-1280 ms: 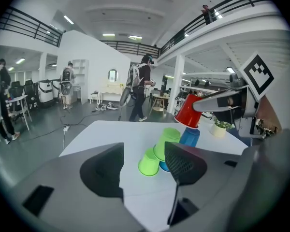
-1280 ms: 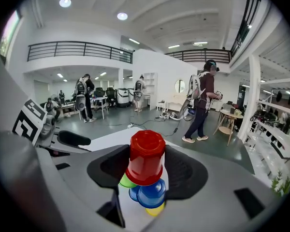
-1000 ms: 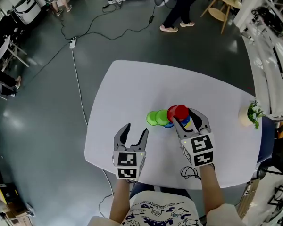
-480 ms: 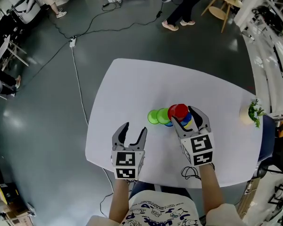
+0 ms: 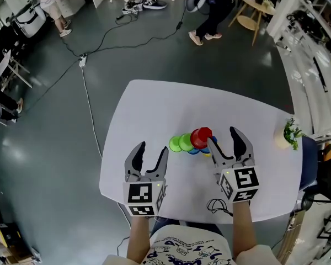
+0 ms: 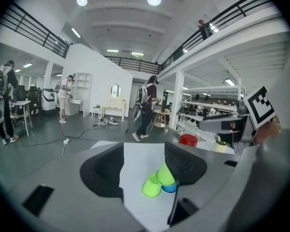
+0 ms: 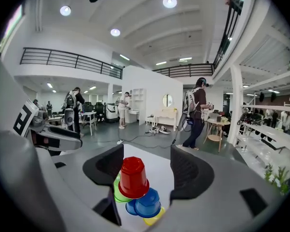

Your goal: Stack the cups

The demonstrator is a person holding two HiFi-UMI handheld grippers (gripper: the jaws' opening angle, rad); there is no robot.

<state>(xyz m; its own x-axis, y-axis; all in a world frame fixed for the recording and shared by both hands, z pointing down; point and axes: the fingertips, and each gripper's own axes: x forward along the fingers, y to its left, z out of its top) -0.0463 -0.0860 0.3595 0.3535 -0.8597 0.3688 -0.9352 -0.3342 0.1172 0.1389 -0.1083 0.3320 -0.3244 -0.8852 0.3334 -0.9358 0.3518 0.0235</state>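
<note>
A cluster of cups sits mid-table: a red cup (image 5: 201,137) upside down on top of blue cups (image 7: 147,204), with two green cups (image 5: 179,143) to the left and a yellow one (image 7: 154,219) underneath. My right gripper (image 5: 223,137) hangs just right of the pile. Its jaws have just been opening, and they stand wide; the red cup (image 7: 133,178) shows ahead of them, untouched by the pads. My left gripper (image 5: 151,148) is open and empty, nearer the front edge, with the green cups (image 6: 151,187) ahead of it.
The white table (image 5: 154,104) is bordered by dark floor with a cable (image 5: 88,81) at left. A small potted plant (image 5: 289,132) stands at the table's right edge. A person (image 5: 209,10) walks in the background. A thin cord (image 5: 215,206) lies by my right hand.
Both grippers have lifted and drawn back a little toward the near edge. The right jaws spread wider and came off the red cup, which stays on the pile.
</note>
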